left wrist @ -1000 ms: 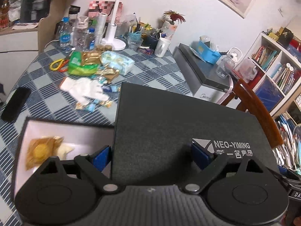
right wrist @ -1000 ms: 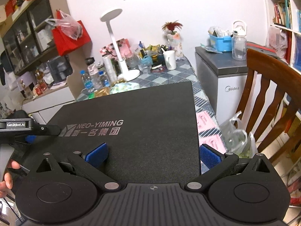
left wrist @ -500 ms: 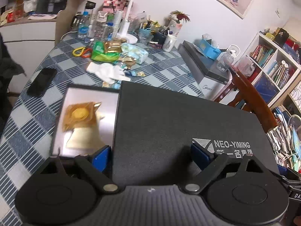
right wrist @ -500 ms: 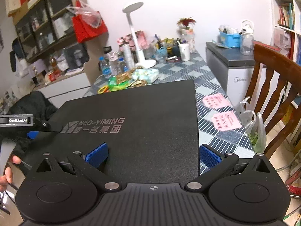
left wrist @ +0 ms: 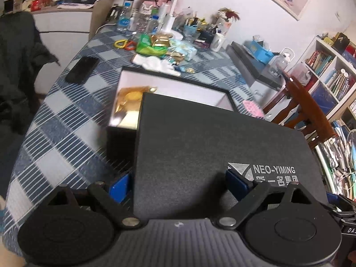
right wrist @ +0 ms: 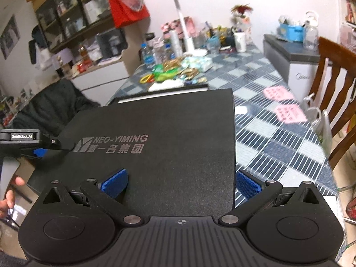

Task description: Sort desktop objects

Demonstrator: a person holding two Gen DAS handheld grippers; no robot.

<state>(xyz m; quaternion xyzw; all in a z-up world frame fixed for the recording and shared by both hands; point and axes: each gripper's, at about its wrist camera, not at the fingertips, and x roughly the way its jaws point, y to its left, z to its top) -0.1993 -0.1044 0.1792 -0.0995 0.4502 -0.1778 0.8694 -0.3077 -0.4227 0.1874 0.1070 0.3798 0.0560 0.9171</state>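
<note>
A large black box lid (left wrist: 211, 146) printed NEO-YIMING is held flat by both grippers. My left gripper (left wrist: 178, 184) is shut on its left edge. My right gripper (right wrist: 180, 183) is shut on its right edge; the lid (right wrist: 160, 138) fills that view. Beyond and below the lid stands the open black box (left wrist: 169, 91) with a white lining, holding a gold-wrapped packet (left wrist: 129, 102). The lid is above the box's near side and hides part of it.
Loose snack packets and a white glove (left wrist: 155, 62) lie beyond the box. A black phone (left wrist: 81, 70) lies at the left. Bottles, a lamp and cups crowd the far end. Pink paper slips (right wrist: 287, 113) lie at the right, beside a wooden chair (right wrist: 333, 93).
Both grippers with the lid have drawn back and risen from the box. The open box now shows farther away and more fully beyond the lid.
</note>
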